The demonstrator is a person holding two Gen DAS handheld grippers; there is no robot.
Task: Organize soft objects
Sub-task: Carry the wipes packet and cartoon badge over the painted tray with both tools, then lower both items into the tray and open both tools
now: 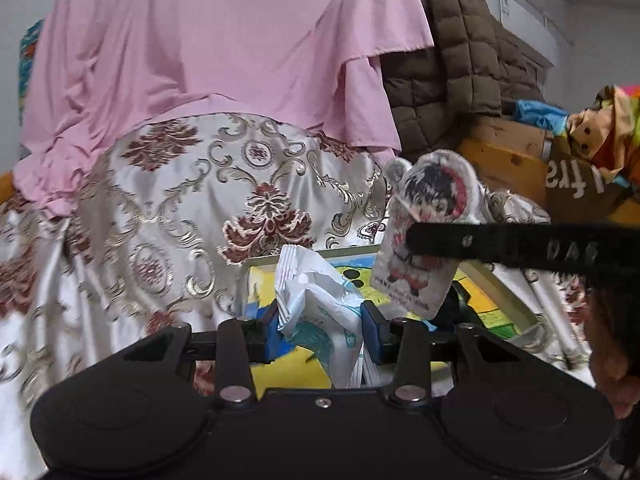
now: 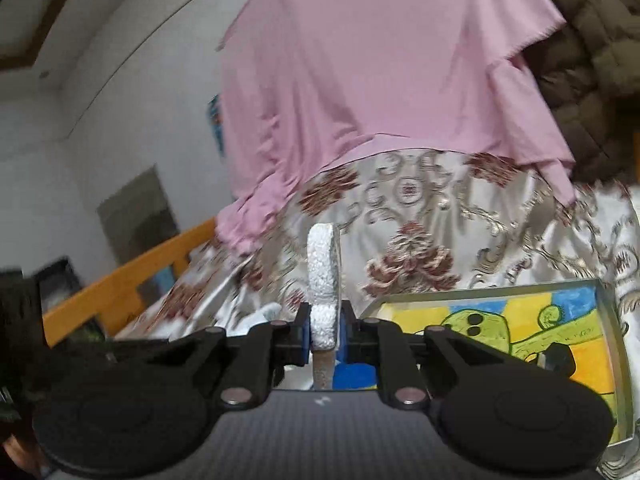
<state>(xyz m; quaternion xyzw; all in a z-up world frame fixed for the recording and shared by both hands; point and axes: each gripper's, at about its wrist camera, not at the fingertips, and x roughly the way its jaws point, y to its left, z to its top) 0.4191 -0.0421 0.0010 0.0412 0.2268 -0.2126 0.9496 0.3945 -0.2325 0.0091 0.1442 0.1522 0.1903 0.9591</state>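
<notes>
My left gripper (image 1: 320, 330) is shut on a crumpled white soft packet with teal print (image 1: 320, 304), held above a metal tray with a yellow and green cartoon bottom (image 1: 488, 312). My right gripper (image 2: 325, 332) is shut on a flat white plush doll, seen edge-on (image 2: 324, 276). In the left wrist view the same doll (image 1: 424, 216) shows its printed face of a dark-haired figure in red, with the right gripper's black finger (image 1: 500, 242) across it, just right of the packet. The tray also shows in the right wrist view (image 2: 608, 320).
A pink cloth (image 1: 208, 52) hangs over a silver brocade cover with dark red flowers (image 1: 192, 208). A brown quilted jacket (image 1: 460, 52) lies at the right. A colourful plush toy (image 1: 600, 136) sits on a wooden frame (image 1: 508, 160). An orange wooden rail (image 2: 120, 284) runs at the left.
</notes>
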